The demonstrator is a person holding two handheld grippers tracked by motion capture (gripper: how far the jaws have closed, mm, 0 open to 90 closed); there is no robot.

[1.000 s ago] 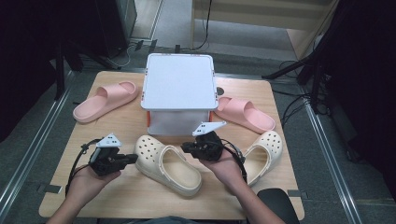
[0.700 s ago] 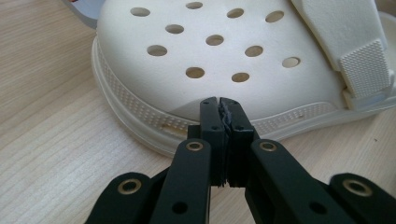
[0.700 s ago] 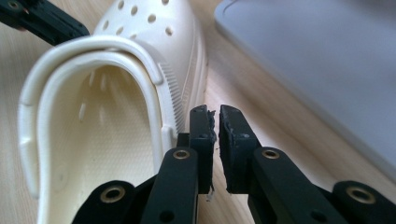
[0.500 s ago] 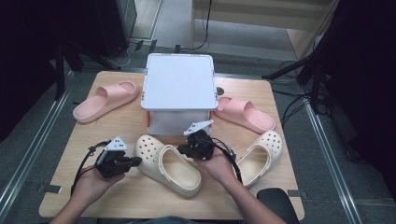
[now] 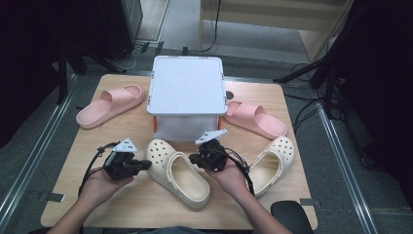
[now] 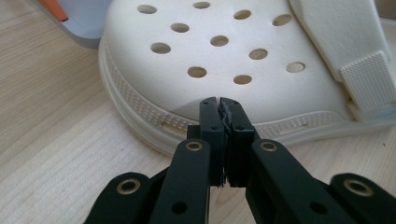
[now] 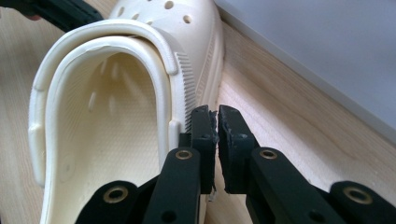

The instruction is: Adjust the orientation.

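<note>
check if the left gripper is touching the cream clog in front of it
Cannot tell. In the left gripper view the shut left gripper overlaps the clog's ribbed sole edge, with no gap or contact plainly visible.

Cream perforated clog (image 5: 179,171) lies upright on the table, toe toward the box

A box (image 5: 186,92) is sitting mid-table (image 5: 78,151), a slide (image 5: 109,105) lying to its left and another slide (image 5: 255,119) to its right. In front of it a clog (image 5: 178,171) is lying between both grippers, with a second clog (image 5: 272,163) resting further right
</note>
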